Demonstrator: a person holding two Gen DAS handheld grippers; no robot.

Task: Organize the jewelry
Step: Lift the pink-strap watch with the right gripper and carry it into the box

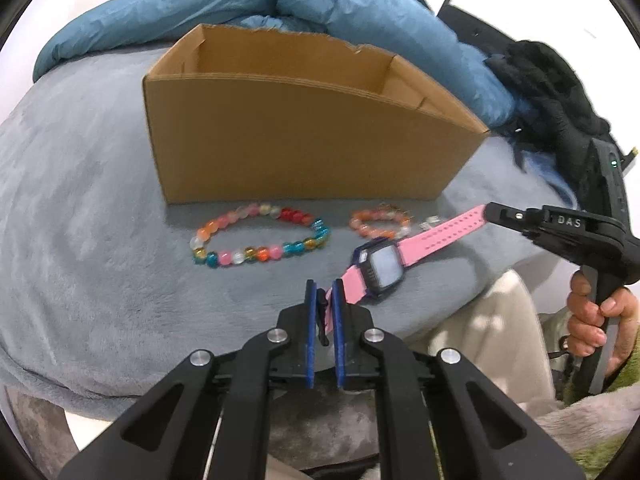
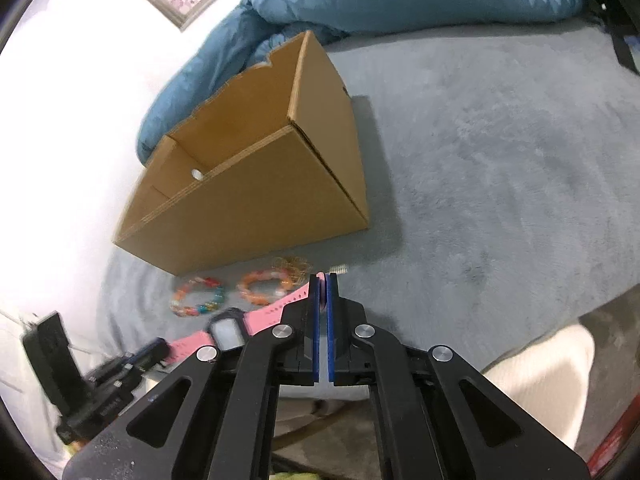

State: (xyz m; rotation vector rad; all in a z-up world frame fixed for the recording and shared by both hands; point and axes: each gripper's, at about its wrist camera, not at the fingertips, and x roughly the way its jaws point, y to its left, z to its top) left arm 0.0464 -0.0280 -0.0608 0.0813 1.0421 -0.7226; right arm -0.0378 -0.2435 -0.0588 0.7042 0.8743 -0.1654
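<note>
Watch: a pink-strapped watch is stretched between two grippers, raised just above a grey plush blanket.
Left gripper: jaws closed on the buckle end of the strap.
Right gripper: blue pads pinched on the perforated strap tip.
Bracelets: a multicoloured bead bracelet and an orange one lie before the cardboard box.
Box: open-topped; contents apparently none, though its floor is partly hidden.
</note>
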